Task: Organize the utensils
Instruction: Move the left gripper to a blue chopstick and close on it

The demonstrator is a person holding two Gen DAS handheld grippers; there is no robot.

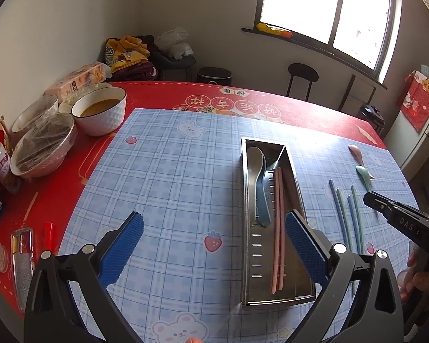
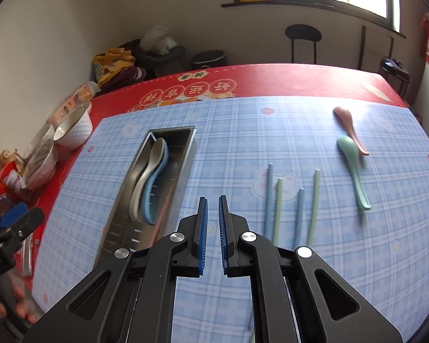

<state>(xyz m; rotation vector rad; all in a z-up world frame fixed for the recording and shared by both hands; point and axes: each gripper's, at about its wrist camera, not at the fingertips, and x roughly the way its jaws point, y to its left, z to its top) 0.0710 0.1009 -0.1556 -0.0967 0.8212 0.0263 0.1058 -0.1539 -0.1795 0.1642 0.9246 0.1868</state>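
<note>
A: What was the room like?
B: A red table (image 1: 168, 91) under a blue checked mat (image 1: 171, 177), with a window (image 1: 329, 3) behind it.
A: And the utensils?
B: Spoons (image 1: 257, 180) and pink chopsticks (image 1: 278, 228) lay in the steel tray (image 1: 247, 257). Blue and green chopsticks (image 2: 289, 203) and two more spoons (image 2: 353, 154) lay loose on the mat.
A: The tongs?
B: The left gripper (image 1: 214, 245) was spread wide and empty beside the tray; the right gripper (image 2: 213, 228) was nearly pressed together on nothing, pointing down over the mat

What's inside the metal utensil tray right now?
The rectangular steel tray holds a grey spoon and a blue spoon nested on one side, and a pair of pink chopsticks beside them. The left gripper's finger hides part of its right wall.
</note>
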